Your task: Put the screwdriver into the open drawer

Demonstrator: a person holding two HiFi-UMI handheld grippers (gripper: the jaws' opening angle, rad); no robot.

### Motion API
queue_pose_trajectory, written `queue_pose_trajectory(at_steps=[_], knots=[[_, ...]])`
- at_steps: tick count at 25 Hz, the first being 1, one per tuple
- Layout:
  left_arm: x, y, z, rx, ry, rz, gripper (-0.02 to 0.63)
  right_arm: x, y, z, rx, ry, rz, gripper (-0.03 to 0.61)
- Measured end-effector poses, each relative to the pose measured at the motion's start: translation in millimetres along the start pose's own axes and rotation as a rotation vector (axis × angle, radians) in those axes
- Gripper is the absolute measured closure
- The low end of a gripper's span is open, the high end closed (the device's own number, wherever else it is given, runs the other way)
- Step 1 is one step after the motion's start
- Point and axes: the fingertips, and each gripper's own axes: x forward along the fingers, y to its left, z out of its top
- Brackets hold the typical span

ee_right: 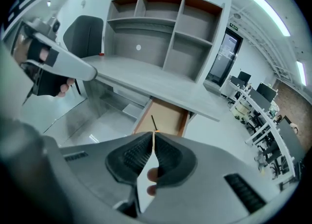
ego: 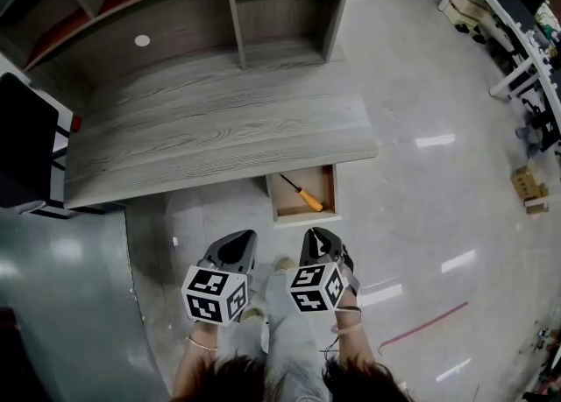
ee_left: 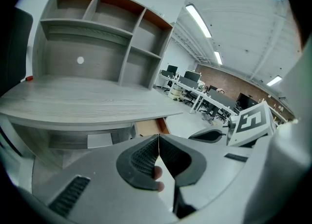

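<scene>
Hovering side by side before the drawer (ego: 273,201), left gripper (ego: 242,236) and right gripper (ego: 317,233), jaws pressed together, screwdriver (ego: 302,193) inside.

Grey wood-grain desk (ego: 219,129) with open shelf hutch (ego: 175,32), rust-red inside. Glossy grey floor (ego: 421,190), red tape line (ego: 425,326). Black chair (ego: 26,142) left. White office workstations (ego: 517,32) far right. Ceiling strip lights (ee_left: 197,20), brick wall (ee_left: 226,77).
</scene>
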Motion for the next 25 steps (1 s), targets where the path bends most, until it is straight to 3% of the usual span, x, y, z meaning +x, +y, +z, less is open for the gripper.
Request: queue_pose_trajectory(at_steps=[11, 25], knots=[[-52.0, -34.6, 17.6, 0.040, -0.033, -0.056, 0.597, -81.8, 5.0, 28.0, 0.091, -0.106, -0.088, 0.546], [-120.9, -96.8, 36.7, 0.146, -0.114, -0.128, 0.597, -180.8, 20.5, 39.5, 0.169, -0.211, -0.157, 0.547]])
